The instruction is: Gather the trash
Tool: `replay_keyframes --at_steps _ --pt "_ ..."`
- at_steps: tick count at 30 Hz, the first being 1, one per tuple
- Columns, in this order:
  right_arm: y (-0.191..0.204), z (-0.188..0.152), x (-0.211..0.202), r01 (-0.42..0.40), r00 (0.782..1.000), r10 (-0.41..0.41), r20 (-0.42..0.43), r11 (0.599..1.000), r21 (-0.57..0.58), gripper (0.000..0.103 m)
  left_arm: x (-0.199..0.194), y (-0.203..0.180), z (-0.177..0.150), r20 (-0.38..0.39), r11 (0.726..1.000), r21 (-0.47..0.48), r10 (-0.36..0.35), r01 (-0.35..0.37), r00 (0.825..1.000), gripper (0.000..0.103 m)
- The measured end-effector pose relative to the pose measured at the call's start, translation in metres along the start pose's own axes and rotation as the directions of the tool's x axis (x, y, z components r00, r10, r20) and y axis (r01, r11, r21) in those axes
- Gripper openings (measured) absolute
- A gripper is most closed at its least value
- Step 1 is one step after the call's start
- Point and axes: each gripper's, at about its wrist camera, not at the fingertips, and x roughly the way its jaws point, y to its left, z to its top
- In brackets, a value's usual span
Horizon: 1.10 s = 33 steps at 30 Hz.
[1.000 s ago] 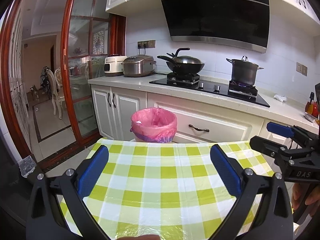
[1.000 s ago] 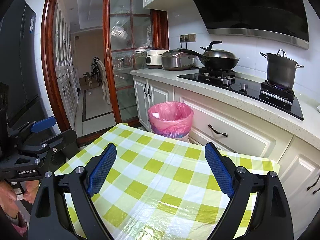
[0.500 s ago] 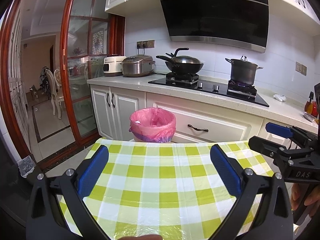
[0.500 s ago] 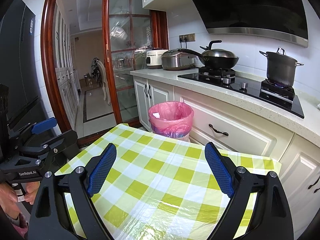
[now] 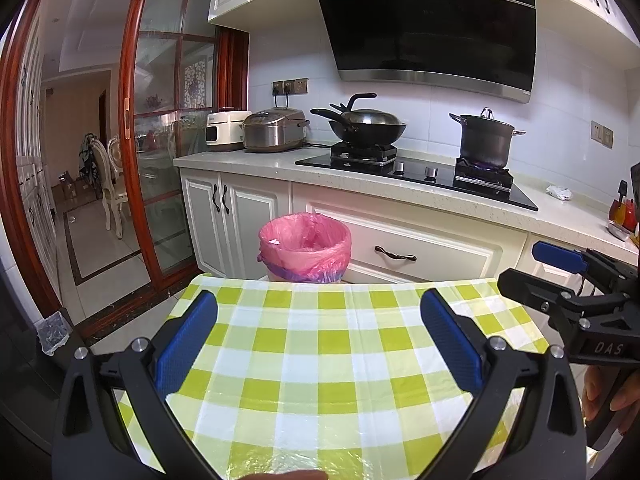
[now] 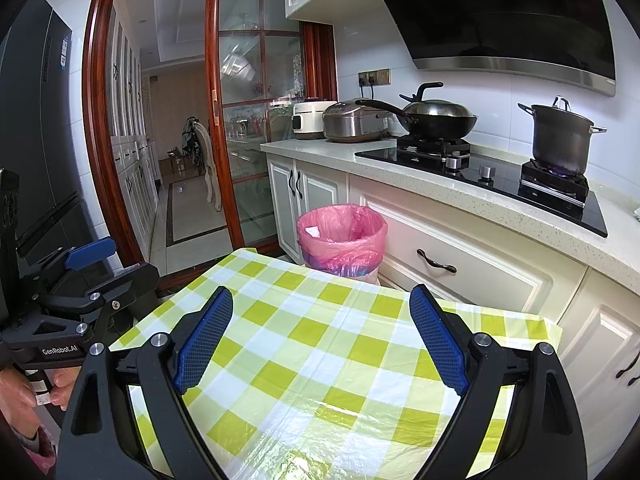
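Note:
A bin lined with a pink bag (image 5: 305,246) stands on the floor beyond the far edge of a table covered with a green and white checked cloth (image 5: 320,360); it also shows in the right wrist view (image 6: 342,240). My left gripper (image 5: 318,344) is open and empty above the cloth. My right gripper (image 6: 320,340) is open and empty above the cloth too. Each gripper shows at the edge of the other's view. No loose trash shows on the cloth.
White cabinets and a counter (image 5: 400,200) run behind the bin, with a wok (image 5: 366,124), a pot (image 5: 486,140) over a lit burner and two cookers (image 5: 274,130). A crumpled white scrap (image 5: 560,192) lies on the counter. A sliding glass door (image 5: 168,120) stands left.
Both views have shifted only very slightly. The grippers stay open and empty over the cloth.

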Motion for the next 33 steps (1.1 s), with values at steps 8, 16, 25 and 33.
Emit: replay_keyframes --at_steps 8,16,25,33 --pt "-0.0009 0.0028 -0.0055 0.002 1.000 -0.002 0.013 1.000 0.003 0.085 0.0000 -0.0002 0.0004 0.001 1.000 -0.006 0.001 -0.001 1.000 0.098" --pt "-0.0023 0.0025 -0.0065 0.005 1.000 -0.005 0.013 1.000 0.004 0.085 -0.0007 -0.0018 0.0007 -0.003 1.000 0.000 0.014 -0.014 1.000 0.098" --pt "-0.0016 0.0021 -0.0068 0.005 1.000 -0.005 0.013 1.000 0.002 0.085 -0.0006 -0.0030 0.0009 0.001 1.000 0.005 0.016 -0.016 1.000 0.098" --pt "-0.0010 0.0022 -0.0070 0.003 1.000 -0.003 0.014 1.000 0.003 0.085 -0.0002 -0.0052 0.0003 0.001 1.000 0.010 0.014 -0.014 1.000 0.098"
